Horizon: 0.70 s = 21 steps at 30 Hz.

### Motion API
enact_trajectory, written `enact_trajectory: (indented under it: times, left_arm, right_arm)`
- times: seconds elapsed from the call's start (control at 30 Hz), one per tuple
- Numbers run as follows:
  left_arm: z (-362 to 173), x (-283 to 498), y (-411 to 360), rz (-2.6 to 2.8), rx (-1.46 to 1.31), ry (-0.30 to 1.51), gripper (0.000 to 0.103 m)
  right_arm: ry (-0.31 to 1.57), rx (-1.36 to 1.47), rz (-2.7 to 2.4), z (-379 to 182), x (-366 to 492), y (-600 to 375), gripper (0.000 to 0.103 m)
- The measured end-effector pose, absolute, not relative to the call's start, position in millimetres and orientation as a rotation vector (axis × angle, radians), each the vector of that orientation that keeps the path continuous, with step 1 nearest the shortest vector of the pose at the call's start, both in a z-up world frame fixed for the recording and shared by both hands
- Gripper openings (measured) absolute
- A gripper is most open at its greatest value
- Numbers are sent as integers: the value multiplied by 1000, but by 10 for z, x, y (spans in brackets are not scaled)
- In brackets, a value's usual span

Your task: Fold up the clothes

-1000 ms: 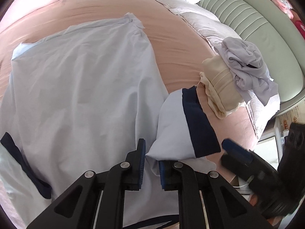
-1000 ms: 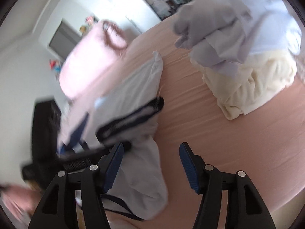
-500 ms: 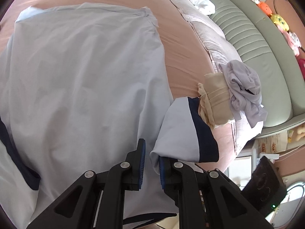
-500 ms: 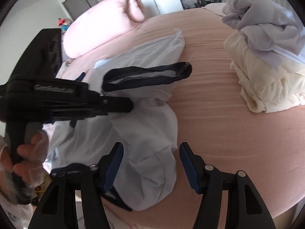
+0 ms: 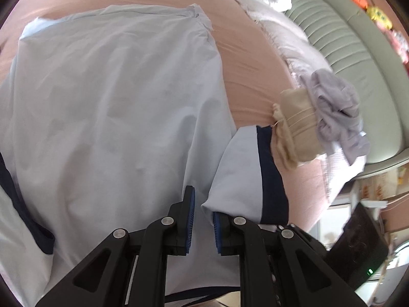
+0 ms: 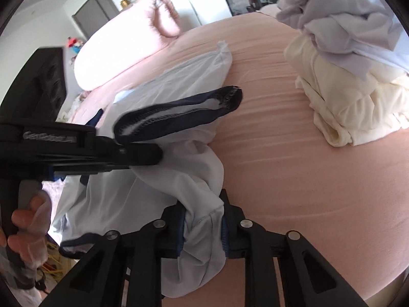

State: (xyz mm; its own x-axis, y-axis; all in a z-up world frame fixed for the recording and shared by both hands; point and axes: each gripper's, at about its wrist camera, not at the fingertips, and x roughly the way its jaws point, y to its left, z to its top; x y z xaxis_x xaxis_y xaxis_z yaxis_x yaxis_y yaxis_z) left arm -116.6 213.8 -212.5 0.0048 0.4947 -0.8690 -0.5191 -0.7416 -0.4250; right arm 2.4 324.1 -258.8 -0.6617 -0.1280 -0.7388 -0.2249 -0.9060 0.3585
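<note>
While right gripper [image 6: 203, 226] pinches shirt [image 6: 202, 243], sleeve [image 5: 245, 174] beside left gripper [image 5: 203, 221]

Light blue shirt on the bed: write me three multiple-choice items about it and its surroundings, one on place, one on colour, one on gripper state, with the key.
1. Where does the cream folded garment lie relative to the light blue shirt?
A. On top of the shirt
B. Beside the shirt's sleeve, under a grey crumpled garment
C. On the floor

2. What colour is the sleeve cuff?
A. Red
B. Yellow
C. Dark navy

3. What is the right gripper doing?
A. Clamped on bunched shirt fabric
B. Wide open over bare sheet
C. Holding the pink pillow

Key: 1 B, the left wrist view shows the cream bundle just past the cuff with the grey garment piled on it. 2 C, the band at the sleeve's end is dark navy. 3 A, pale blue cloth fills the gap between its fingers.
</note>
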Motion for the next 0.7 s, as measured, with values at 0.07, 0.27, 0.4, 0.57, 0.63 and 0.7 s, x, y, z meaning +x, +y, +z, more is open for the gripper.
enact_trajectory:
  times: [0.07, 0.27, 0.4, 0.57, 0.63, 0.7]
  left_arm:
    - [-2069, -1128, 2220, 1831, -1541, 95, 12]
    - [-1907, -1035, 2499, 1861, -1421, 317, 12]
    - [-1892, -1056, 2642, 1862, -1416, 374, 12]
    - [-1857, -1053, 2642, 1891, -1383, 338, 12]
    - [-1846, -1068, 2591, 1879, -1375, 279, 12]
    - [-1826, -1077, 2526, 1896, -1358, 243, 12]
  right_arm:
    - [664, -1285, 2747, -2600, 26, 3235, 18]
    - [661, -1338, 2773, -2620, 31, 3230, 18]
    - [713, -1339, 2776, -2649, 2, 3240, 18]
    - [781, -1356, 2771, -2664, -9, 3279, 18]
    - [801, -1372, 2769, -2645, -8, 3297, 19]
    - [849, -1386, 2760, -2608, 46, 3363, 21]
